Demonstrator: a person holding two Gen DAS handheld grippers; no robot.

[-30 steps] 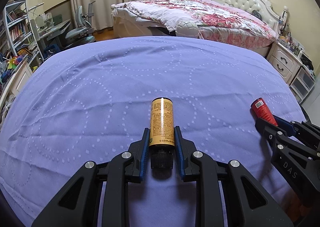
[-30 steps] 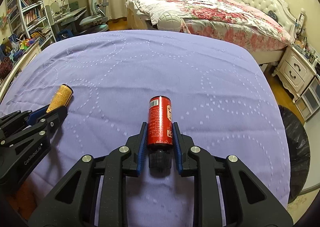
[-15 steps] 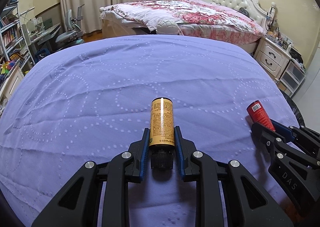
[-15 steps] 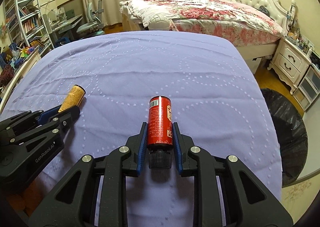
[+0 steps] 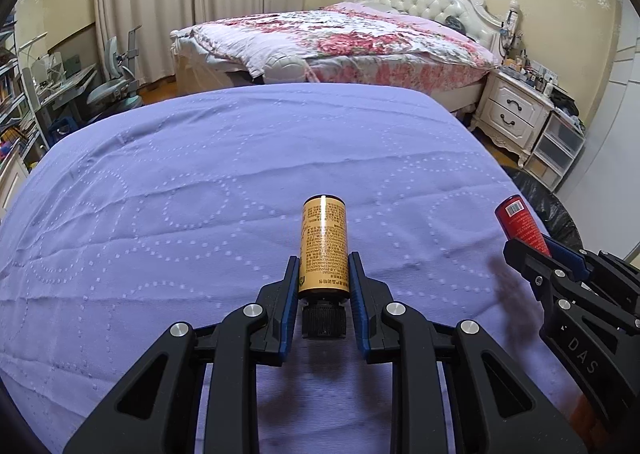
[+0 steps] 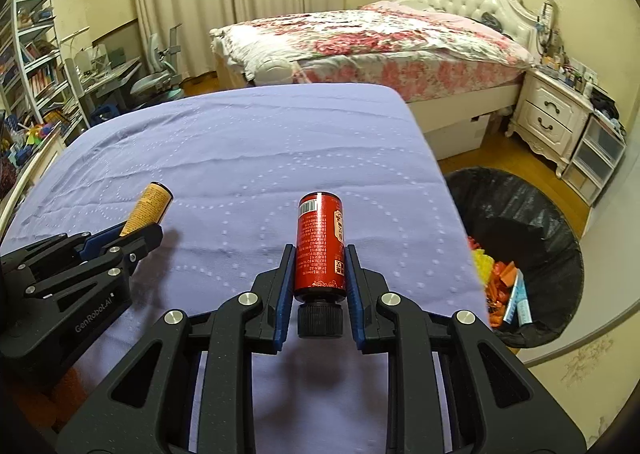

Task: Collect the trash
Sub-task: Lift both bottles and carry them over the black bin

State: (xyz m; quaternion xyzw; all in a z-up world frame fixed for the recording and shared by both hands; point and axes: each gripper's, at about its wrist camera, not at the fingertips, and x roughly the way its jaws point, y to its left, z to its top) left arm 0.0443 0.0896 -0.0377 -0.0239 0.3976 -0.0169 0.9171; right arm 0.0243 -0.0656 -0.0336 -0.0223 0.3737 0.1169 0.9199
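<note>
Left hand-held gripper [image 5: 323, 282] clamps the yellow labelled bottle [image 5: 323, 244]; right hand-held gripper [image 6: 320, 278] clamps the red one [image 6: 320, 246]. Carry step. Next: swing right over the black-lined trash bin [image 6: 560, 238], release.

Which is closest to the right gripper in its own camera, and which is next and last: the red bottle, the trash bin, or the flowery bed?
1. The red bottle: clamped in the right gripper, dead centre.
2. The trash bin: on the floor to the right, beside the purple table.
3. The flowery bed: far back, beyond the table.
</note>
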